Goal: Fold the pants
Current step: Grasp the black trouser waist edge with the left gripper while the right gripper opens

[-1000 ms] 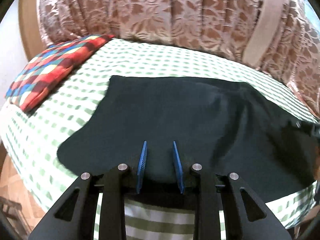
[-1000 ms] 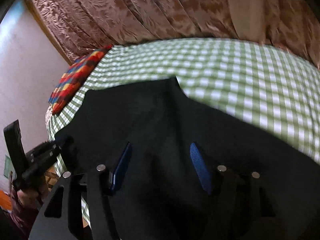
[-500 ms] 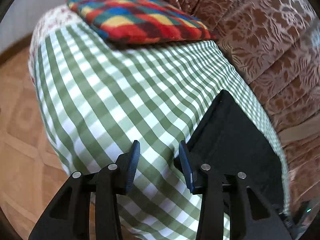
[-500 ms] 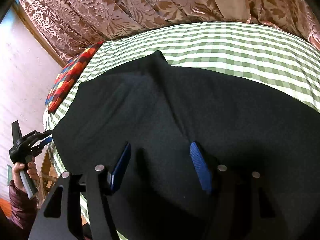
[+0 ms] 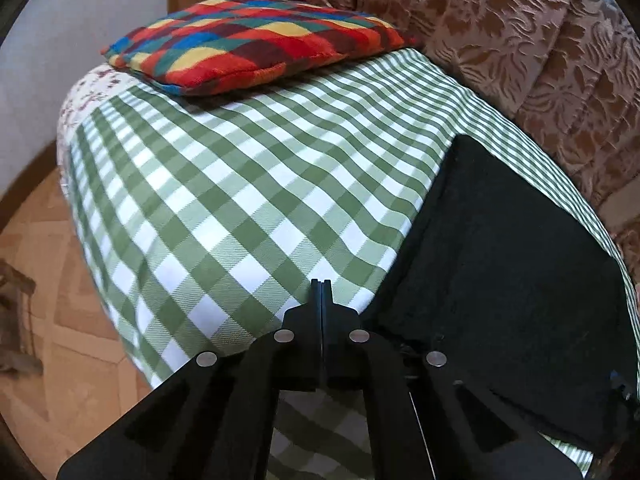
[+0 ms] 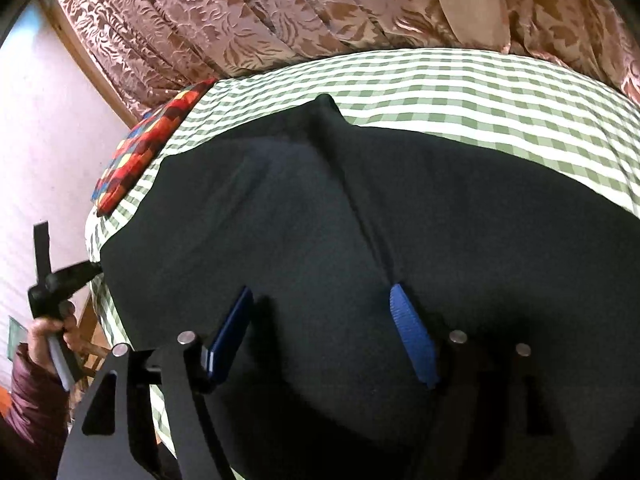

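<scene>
We are at a bed spread with a green-and-white checked sheet, brown patterned curtains behind it and a wooden floor beside it. One multicoloured checked pillow lies at the sheet's twelve o'clock end in the left wrist view. One pair of black pants lies flat on the sheet. No container shows.

Our left gripper has its fingers pressed together with nothing between them, the tips over bare sheet; the pants' near corner lies just beside them at about three o'clock. In the right wrist view that gripper sits at nine o'clock, at the pants' left edge, held by a hand in a maroon sleeve.

Our right gripper has its blue pads spread, its jaws having just been opening; the pants fill the gap between and beyond them, a seam running toward twelve o'clock. Whether the pads touch the cloth we cannot tell.
</scene>
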Tool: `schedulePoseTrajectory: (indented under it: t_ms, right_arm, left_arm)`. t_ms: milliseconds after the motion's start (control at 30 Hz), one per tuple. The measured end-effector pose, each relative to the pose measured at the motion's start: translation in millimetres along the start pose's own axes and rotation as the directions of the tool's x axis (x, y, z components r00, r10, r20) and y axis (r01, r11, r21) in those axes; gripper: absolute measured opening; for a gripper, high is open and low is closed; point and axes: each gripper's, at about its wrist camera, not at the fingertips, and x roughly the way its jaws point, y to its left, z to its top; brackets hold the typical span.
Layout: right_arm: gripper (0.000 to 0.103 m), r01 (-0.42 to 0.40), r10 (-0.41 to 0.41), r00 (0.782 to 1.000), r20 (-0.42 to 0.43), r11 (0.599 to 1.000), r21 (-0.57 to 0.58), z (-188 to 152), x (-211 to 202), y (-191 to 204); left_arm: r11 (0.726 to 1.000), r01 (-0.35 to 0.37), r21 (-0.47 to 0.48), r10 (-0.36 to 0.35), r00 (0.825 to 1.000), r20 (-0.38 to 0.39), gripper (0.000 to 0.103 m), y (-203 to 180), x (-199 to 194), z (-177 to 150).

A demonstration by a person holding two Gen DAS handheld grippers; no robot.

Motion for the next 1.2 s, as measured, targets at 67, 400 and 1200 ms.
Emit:
schedulePoseTrajectory:
  t_ms: [67,400,1200]
  right_arm:
    - [0.072,-0.014,0.014,1.000,-0.005,1.000,0.009,2,-4,-1]
    - [0.044,0.044,-0.055,0.993,0.103,0.993,0.105,17,-53,-38]
    - [0.034,0.152,-0.191,0.971,0.141,0.956,0.249,-1,-45,-112]
  left_arm:
    - [1.000,-0.007,0.017,0.006,0.998,0.058,0.000,-6,-16,2]
    - [0.811,0.411,0.416,-0.442,0.897,-0.025,0.000,-165,-54,1]
    - [0.735,0.548,0.400,-0.474,0.836,-0.276,0.001,-306,40,-8]
